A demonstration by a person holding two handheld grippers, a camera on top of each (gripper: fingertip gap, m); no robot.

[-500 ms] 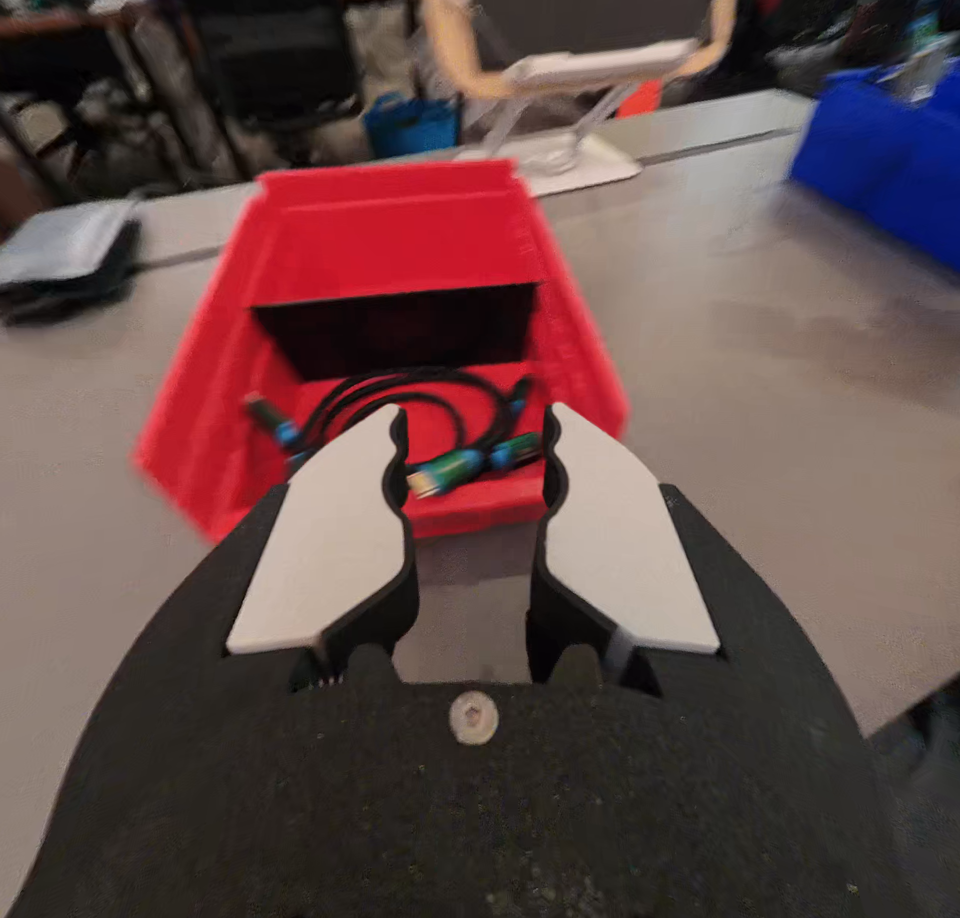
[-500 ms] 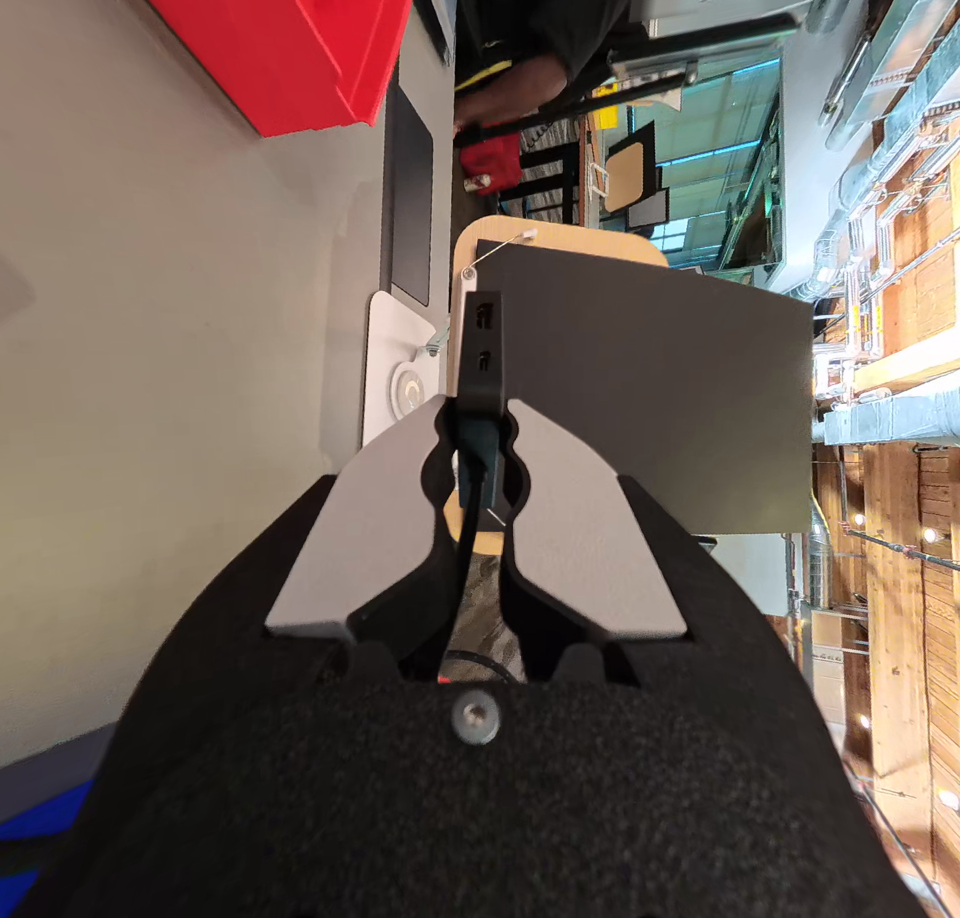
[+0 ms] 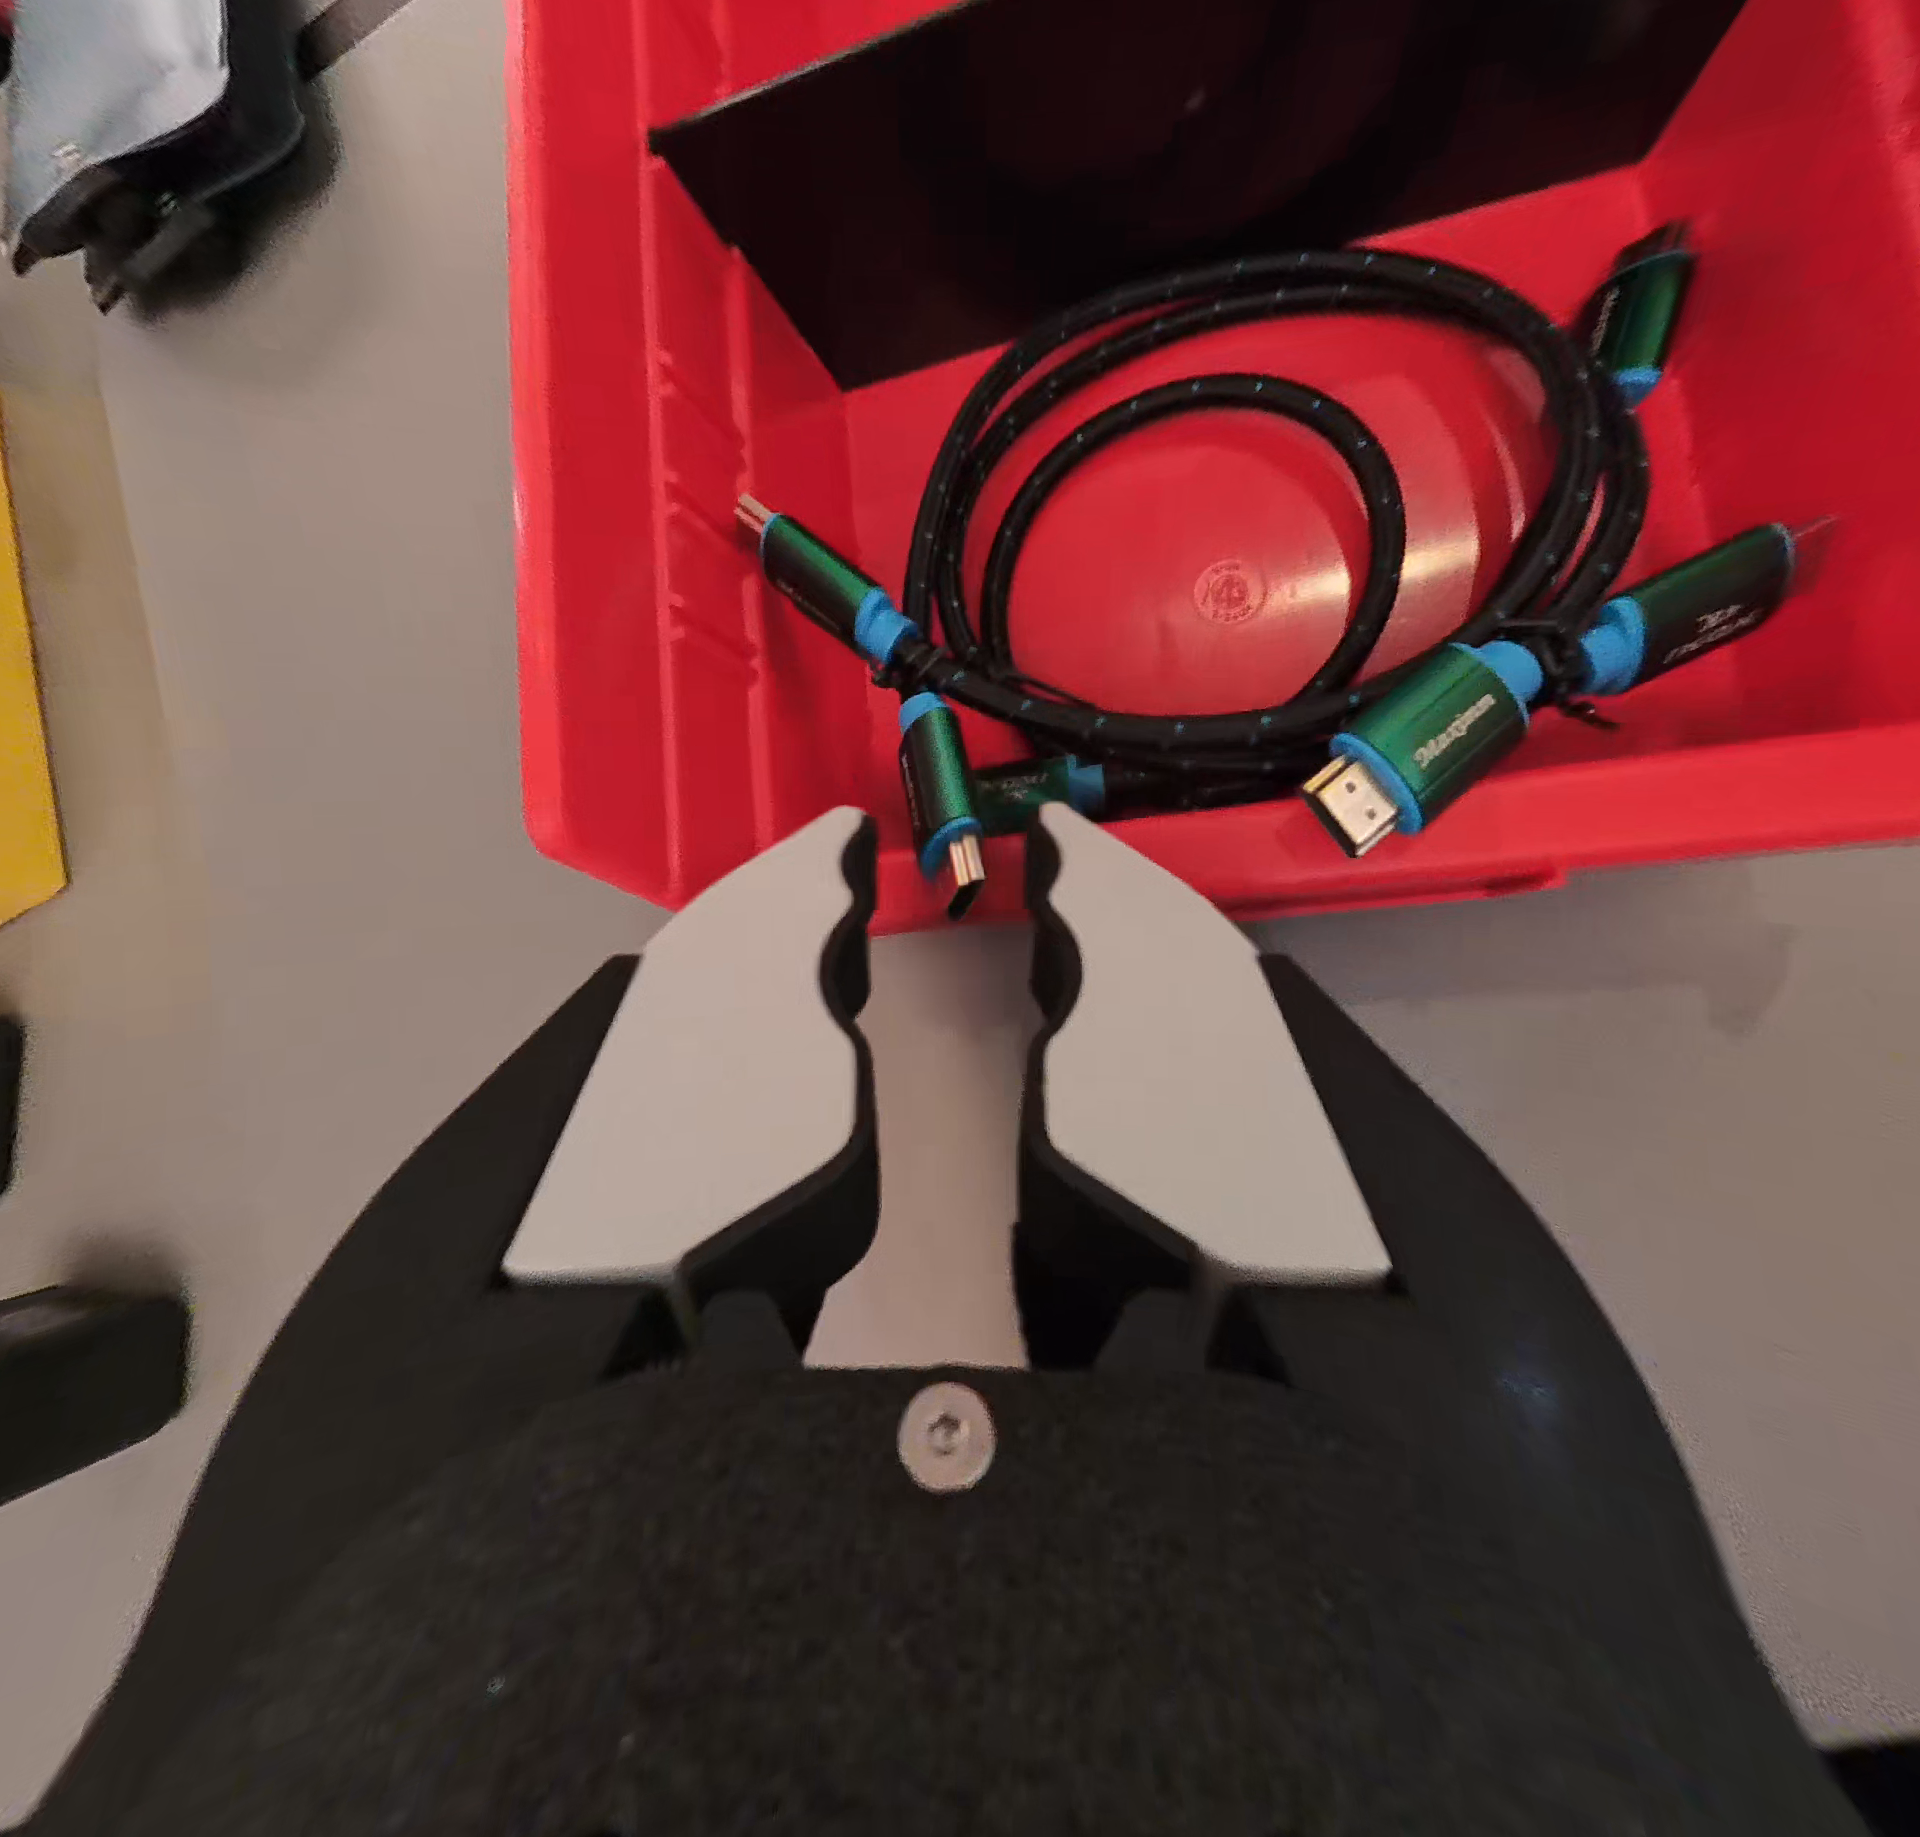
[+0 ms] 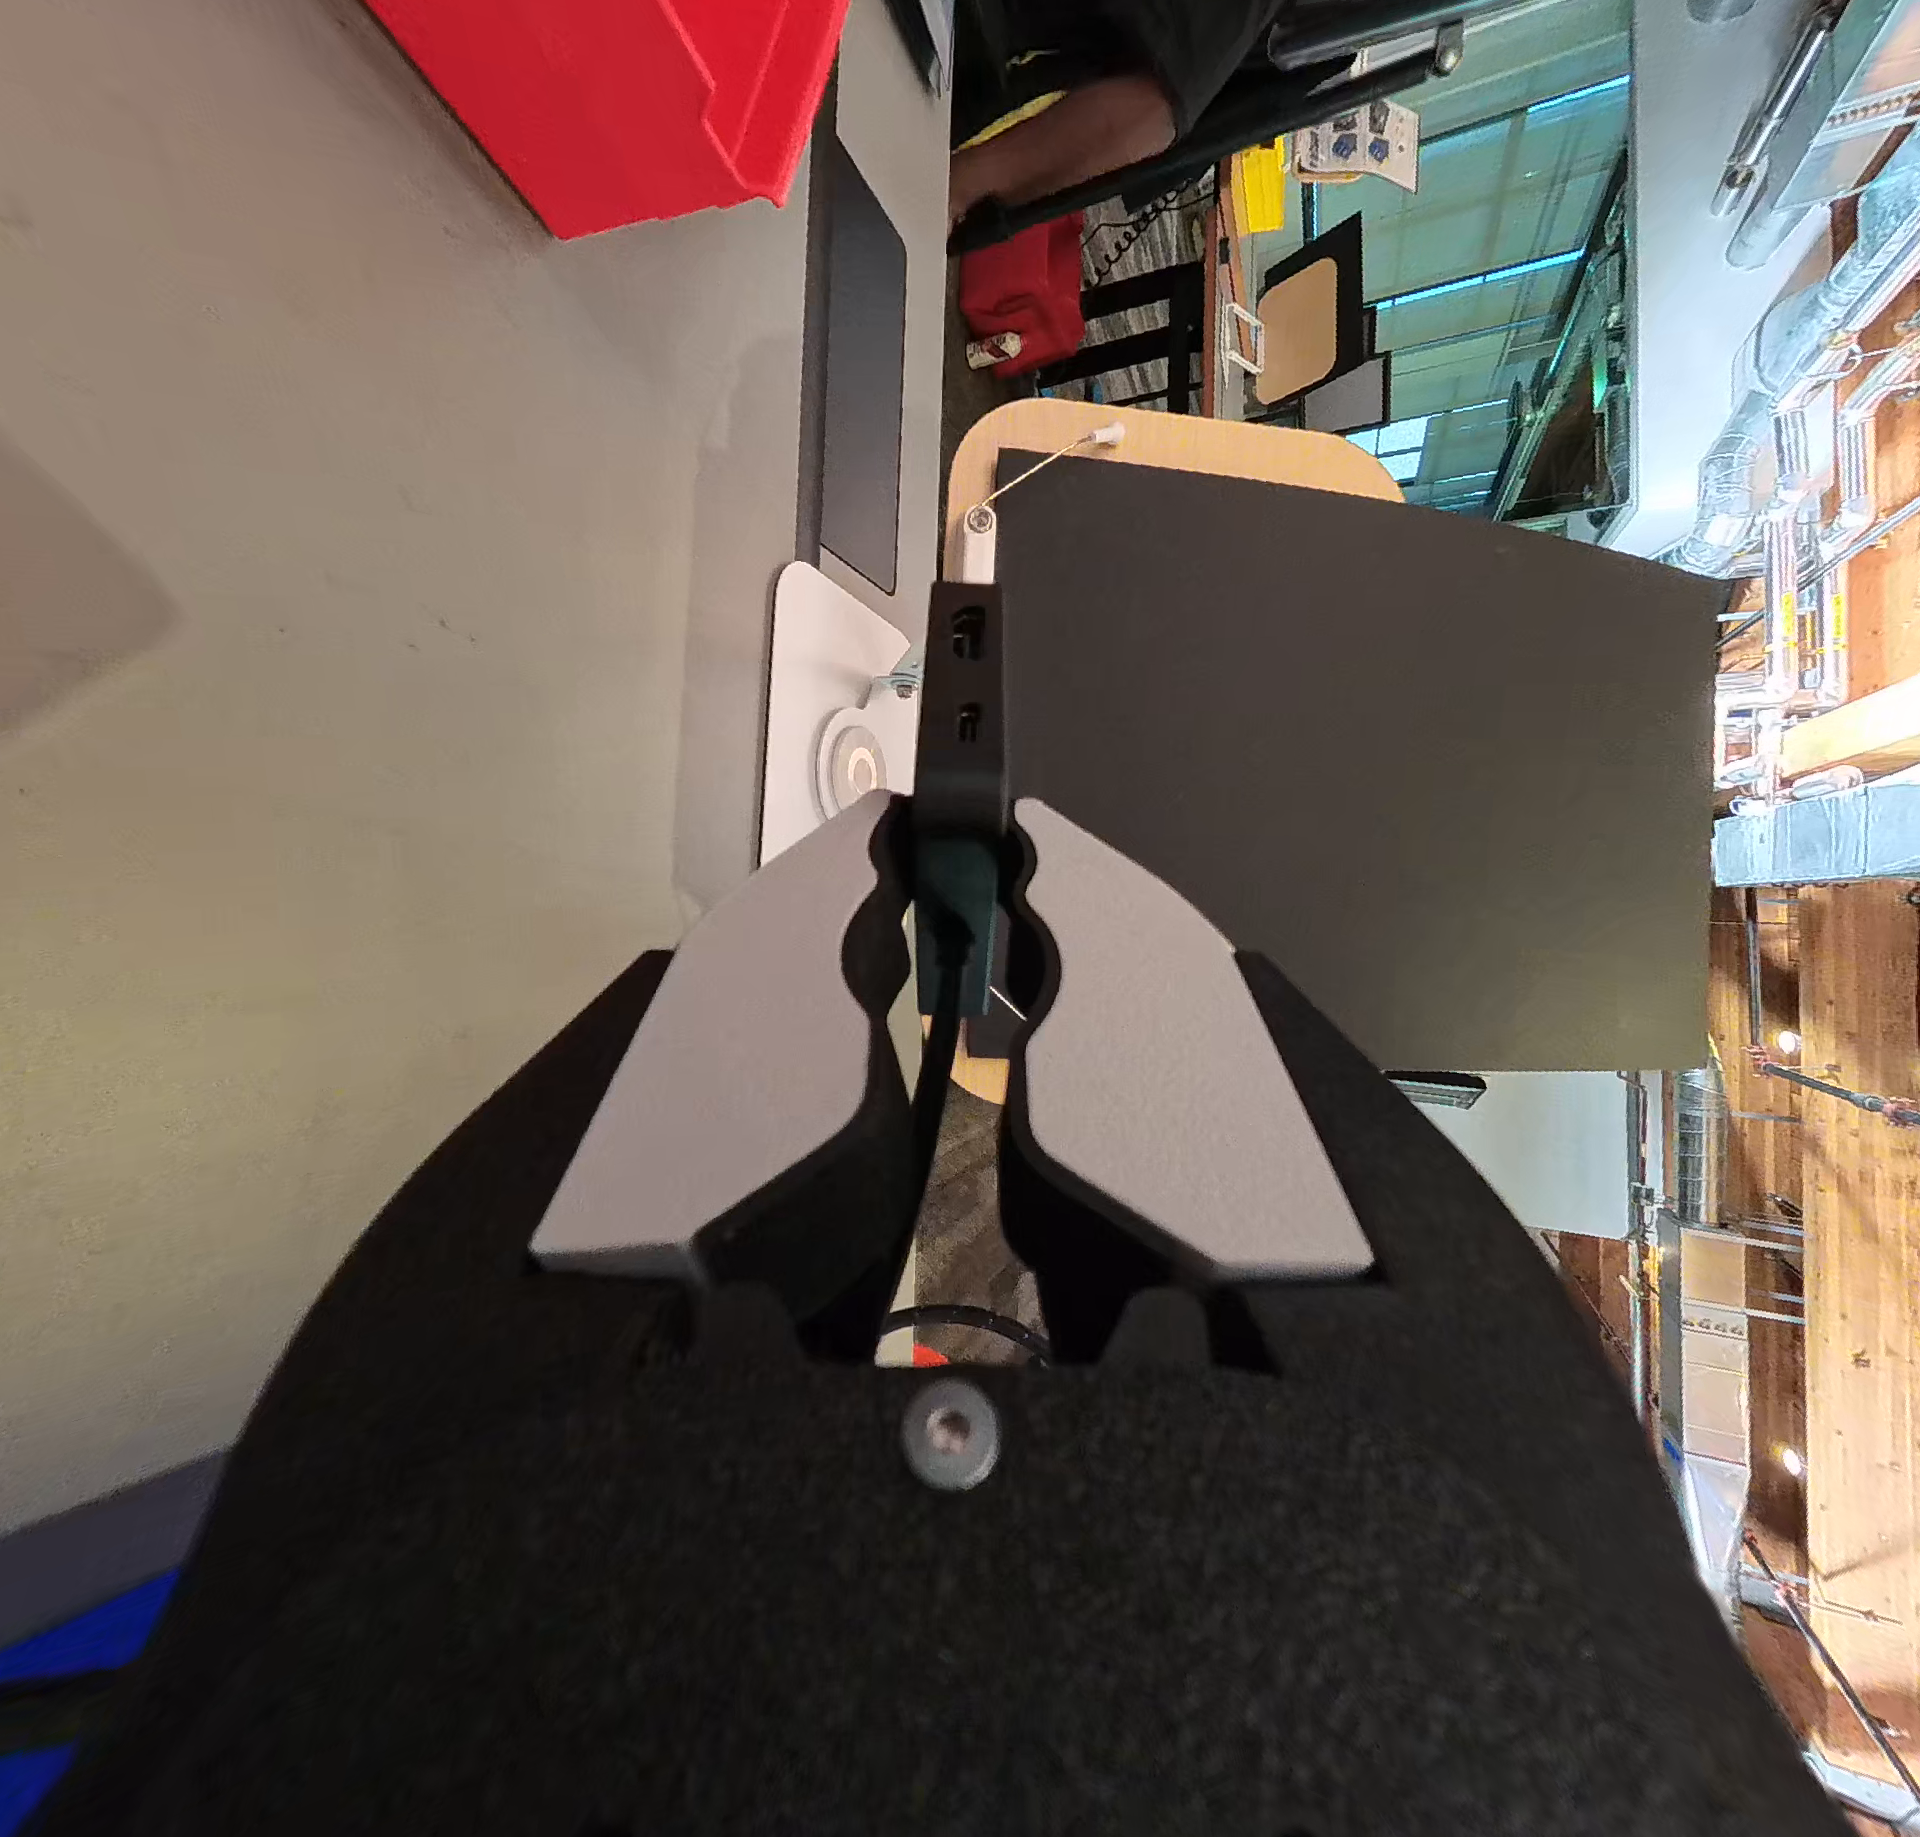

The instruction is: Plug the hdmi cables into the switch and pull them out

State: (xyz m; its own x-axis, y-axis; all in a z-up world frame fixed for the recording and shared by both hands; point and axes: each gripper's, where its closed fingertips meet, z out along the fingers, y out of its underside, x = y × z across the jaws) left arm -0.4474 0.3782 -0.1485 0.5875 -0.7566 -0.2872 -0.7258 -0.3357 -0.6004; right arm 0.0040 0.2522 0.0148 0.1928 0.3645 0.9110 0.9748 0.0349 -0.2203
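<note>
Since before, our spread left gripper [image 3: 951, 852] nears the red bin [image 3: 644, 499]; we'd pinch the rigid plug [image 3: 940, 785], not its floppy cord. Our right gripper [image 4: 951, 831] pinches the light switch [image 4: 961, 707].

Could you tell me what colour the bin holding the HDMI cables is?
Red bin; clearest in the left wrist view.

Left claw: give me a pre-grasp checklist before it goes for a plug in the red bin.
1. Left claw open, empty: ok.
2. Nearest plug lined up between the fingertips: ok.
3. Claw low enough to close on that plug: cannot tell.
4. Cables free of tangles: not ok, they lie coiled together in the bin.
5. Right claw shut on the switch: ok.
6. Free port showing on the switch: ok, though its type is unclear.
</note>
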